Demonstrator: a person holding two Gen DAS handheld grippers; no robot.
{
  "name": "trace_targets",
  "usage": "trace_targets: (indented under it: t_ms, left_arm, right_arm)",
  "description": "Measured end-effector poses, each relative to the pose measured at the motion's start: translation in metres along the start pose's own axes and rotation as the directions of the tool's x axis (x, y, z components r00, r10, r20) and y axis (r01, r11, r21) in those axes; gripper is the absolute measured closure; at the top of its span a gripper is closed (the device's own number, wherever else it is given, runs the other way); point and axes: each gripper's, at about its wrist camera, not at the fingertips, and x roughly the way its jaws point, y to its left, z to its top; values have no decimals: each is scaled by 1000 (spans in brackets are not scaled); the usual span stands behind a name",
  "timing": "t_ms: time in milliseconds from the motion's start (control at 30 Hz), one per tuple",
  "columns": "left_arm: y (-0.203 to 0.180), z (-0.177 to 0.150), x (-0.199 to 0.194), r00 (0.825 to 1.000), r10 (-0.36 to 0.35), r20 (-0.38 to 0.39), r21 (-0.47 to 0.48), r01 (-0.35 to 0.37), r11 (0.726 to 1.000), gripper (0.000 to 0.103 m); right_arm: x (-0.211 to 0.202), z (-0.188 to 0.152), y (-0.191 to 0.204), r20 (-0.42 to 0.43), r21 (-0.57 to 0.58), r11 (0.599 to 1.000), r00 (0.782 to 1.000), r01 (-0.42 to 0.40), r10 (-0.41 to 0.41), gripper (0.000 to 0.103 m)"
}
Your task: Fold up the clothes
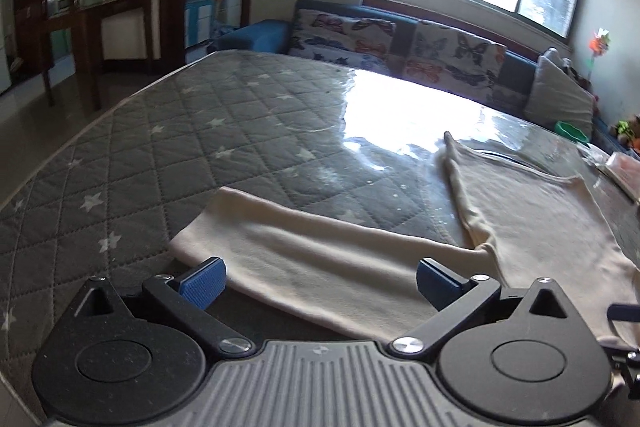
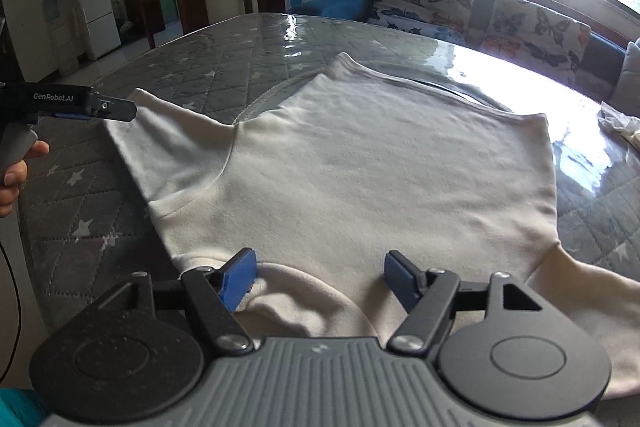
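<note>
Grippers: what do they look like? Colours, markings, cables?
Both alike. The left gripper and right gripper have a grey ribbed body, two round black discs, black linkage arms with silver screws and blue ribbed pads. Seen side-on from the right wrist, the left one has white "GenRobot.AI" lettering, a grey handle and a thin black cable hanging below.

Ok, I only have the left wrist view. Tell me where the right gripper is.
Observer: The right gripper is open, low over what looks like the neckline of the cream shirt.
Operator: Now give me the other sleeve.
Observer: The other sleeve lies spread flat to the right gripper's right.
Operator: Describe my left gripper from there.
Observer: The left gripper sits at the far-left sleeve's end; a hand holds its handle.
</note>
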Motion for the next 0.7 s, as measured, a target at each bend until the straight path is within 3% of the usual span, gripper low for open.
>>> trace_targets:
  t_ms: [167, 367, 533, 700]
  left_arm:
    - [8, -3, -4, 999, 52, 7, -24, -52, 998, 0]
    - [14, -2, -3, 994, 110, 9, -17, -110, 994, 0]
    - [29, 0, 1, 993, 109, -41, -88, -113, 990, 0]
    - [37, -3, 0, 986, 157, -48, -119, -162, 980, 0]
  right_arm:
    - [1, -3, 4, -1, 1, 1000, 1000, -7, 7, 17]
    - [2, -4, 5, 2, 28, 1000, 1000, -13, 13, 12]
    - [4, -4, 8, -5, 27, 1000, 1000, -9, 9, 8]
    - [4, -4, 8, -4, 36, 999, 1000, -11, 11, 7]
